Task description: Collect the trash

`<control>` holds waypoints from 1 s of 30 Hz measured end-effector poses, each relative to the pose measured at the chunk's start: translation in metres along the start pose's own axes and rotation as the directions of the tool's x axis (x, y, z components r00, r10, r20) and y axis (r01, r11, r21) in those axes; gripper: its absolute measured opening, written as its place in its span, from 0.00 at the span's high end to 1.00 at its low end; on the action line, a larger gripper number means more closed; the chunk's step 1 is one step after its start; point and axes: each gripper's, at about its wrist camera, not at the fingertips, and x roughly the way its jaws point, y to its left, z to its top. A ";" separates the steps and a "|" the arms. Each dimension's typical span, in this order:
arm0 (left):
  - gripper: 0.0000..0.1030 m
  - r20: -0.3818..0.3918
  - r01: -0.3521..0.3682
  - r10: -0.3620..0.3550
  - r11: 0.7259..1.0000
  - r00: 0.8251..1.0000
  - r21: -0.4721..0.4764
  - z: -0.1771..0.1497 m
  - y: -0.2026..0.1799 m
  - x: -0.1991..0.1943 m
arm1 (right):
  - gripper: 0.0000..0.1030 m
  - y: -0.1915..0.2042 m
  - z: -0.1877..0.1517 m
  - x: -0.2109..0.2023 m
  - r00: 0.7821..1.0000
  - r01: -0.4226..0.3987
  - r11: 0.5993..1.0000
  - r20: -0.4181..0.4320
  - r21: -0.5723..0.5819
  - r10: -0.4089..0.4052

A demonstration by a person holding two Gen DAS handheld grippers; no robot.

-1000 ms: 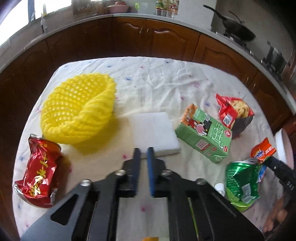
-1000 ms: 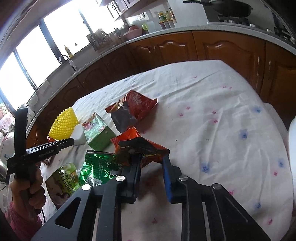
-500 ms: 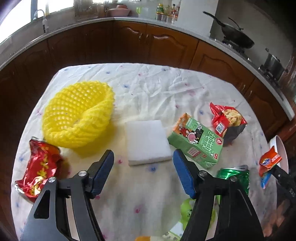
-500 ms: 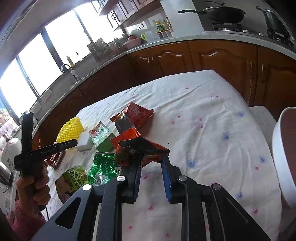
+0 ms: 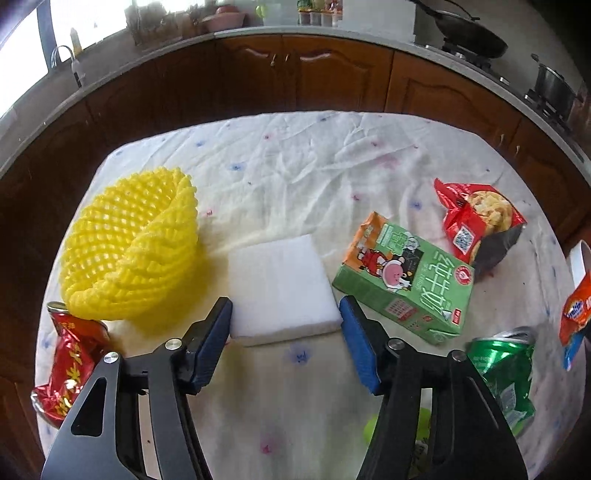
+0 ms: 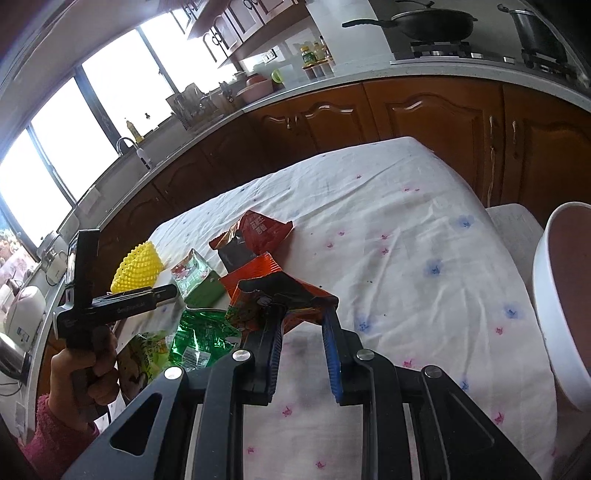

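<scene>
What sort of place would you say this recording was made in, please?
A home kitchen, most likely: a wok sits on a gas stove, wooden cabinets run under a curved counter, and a tap stands by the window. The trash lies on a cloth-covered table.

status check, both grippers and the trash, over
Left gripper closing around the white foam pad, pads not yet touching. Right gripper shut on the orange wrapper, white bin at its right. Nothing in the way.
</scene>
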 end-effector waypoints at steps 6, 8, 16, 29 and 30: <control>0.43 0.076 0.038 -0.037 0.999 0.996 -0.015 -0.005 0.004 -0.039 | 0.79 0.001 0.000 -0.011 1.000 -0.011 1.000 0.019 0.000 0.011; 0.43 0.102 0.065 -0.063 0.998 0.993 -0.016 -0.007 0.004 -0.055 | 0.79 -0.001 0.000 -0.017 0.999 -0.014 1.000 0.031 0.002 0.014; 0.43 0.169 0.198 -0.203 0.979 0.965 0.047 -0.014 -0.038 -0.106 | 0.79 -0.011 -0.005 -0.044 0.998 0.006 1.000 0.067 0.010 -0.007; 0.43 0.145 0.332 -0.361 0.924 0.921 0.191 -0.033 -0.139 -0.134 | 0.79 -0.063 -0.025 -0.106 0.983 0.126 0.990 0.127 0.061 -0.133; 0.43 0.140 0.337 -0.368 0.919 0.919 0.203 -0.034 -0.147 -0.135 | 0.79 -0.067 -0.026 -0.111 0.981 0.133 0.989 0.131 0.066 -0.141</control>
